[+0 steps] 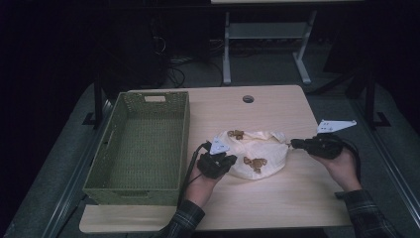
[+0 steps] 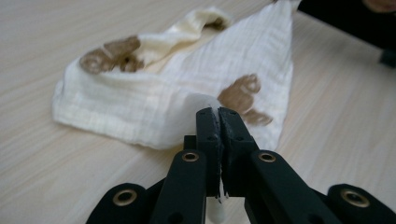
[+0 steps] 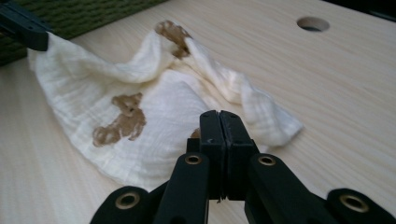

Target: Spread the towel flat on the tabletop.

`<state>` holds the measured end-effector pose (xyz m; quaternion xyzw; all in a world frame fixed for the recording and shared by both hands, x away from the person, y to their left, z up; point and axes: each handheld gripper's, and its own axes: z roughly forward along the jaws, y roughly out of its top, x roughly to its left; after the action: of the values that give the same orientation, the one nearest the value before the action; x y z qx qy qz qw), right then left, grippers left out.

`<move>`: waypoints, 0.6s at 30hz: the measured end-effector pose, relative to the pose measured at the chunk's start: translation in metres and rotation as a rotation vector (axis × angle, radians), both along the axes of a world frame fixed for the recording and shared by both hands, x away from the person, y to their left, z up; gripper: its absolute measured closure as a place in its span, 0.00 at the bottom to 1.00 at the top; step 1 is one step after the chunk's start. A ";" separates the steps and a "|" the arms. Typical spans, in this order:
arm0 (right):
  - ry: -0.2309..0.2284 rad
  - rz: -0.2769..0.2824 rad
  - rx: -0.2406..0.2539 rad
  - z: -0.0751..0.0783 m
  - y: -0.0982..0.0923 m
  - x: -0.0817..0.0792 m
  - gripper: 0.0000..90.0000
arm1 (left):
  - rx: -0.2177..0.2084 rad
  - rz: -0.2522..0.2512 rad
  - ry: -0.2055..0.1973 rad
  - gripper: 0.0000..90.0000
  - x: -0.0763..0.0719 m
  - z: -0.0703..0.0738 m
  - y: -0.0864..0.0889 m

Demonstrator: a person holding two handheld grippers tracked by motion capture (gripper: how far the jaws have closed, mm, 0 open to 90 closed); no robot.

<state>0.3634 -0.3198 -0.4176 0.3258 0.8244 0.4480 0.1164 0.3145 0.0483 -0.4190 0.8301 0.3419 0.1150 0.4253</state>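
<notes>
Pale wooden table, green basket at left, left claw and right claw each clamped on cream cloth

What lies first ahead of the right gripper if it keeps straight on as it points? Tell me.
The cream cloth itself: the right gripper is shut on its edge. Beyond it, roughly in line, sits the left gripper by the green basket; depth is unclear.

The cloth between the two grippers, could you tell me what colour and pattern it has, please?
The cloth is cream-white with brown bear-like prints, clearest in the right gripper view.
</notes>
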 end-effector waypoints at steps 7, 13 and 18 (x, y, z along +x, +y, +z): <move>0.059 -0.034 -0.036 -0.020 -0.002 0.025 0.98 | 0.045 0.059 0.016 0.97 0.014 -0.010 -0.004; 0.097 -0.071 -0.085 -0.040 0.002 0.044 0.98 | 0.077 0.089 0.023 0.96 0.021 -0.019 -0.005; 0.114 -0.102 -0.129 -0.052 0.001 0.051 0.92 | 0.094 0.111 0.029 0.96 0.028 -0.023 0.000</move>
<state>0.4147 -0.3186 -0.4692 0.3840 0.8392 0.3682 0.1126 0.3423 0.0478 -0.4423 0.8306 0.3876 0.1423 0.3736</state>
